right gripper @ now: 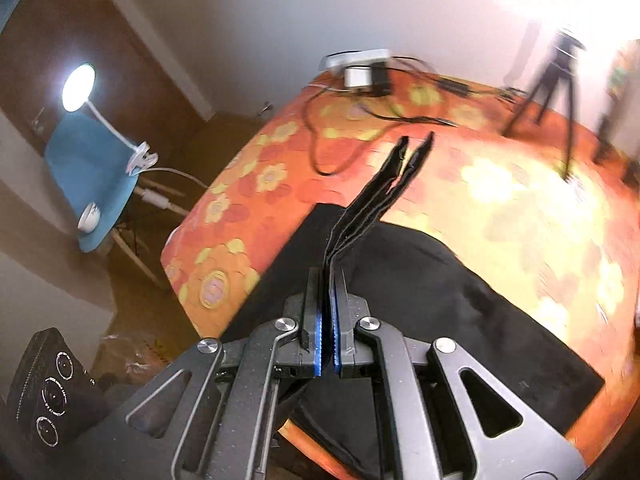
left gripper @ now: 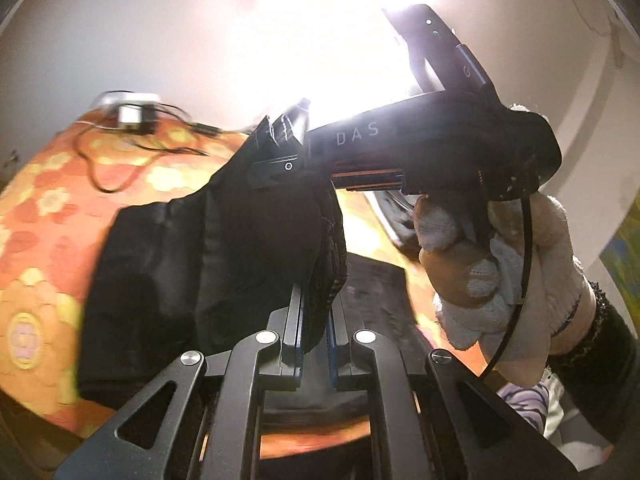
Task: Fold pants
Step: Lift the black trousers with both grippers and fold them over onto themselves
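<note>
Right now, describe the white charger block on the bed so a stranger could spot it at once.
Start from the orange flowered bedspread that fills the scene, with the black pants pinched in both grippers near the viewer. Follow it to its far edge by the pale wall. There sits the white charger block, the only boxy white thing on the bed, with black cables trailing from it across the flowers.

Orange floral bed cover (right gripper: 500,208), black pants (right gripper: 440,300) partly resting on it, white adapter (right gripper: 360,70), black cables (right gripper: 340,120), tripod (right gripper: 556,80)

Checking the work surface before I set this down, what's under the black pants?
The black pants, pinched by both the left gripper and right gripper, lie over the orange floral cover. Whatever lies beneath the fabric itself is hidden.
</note>
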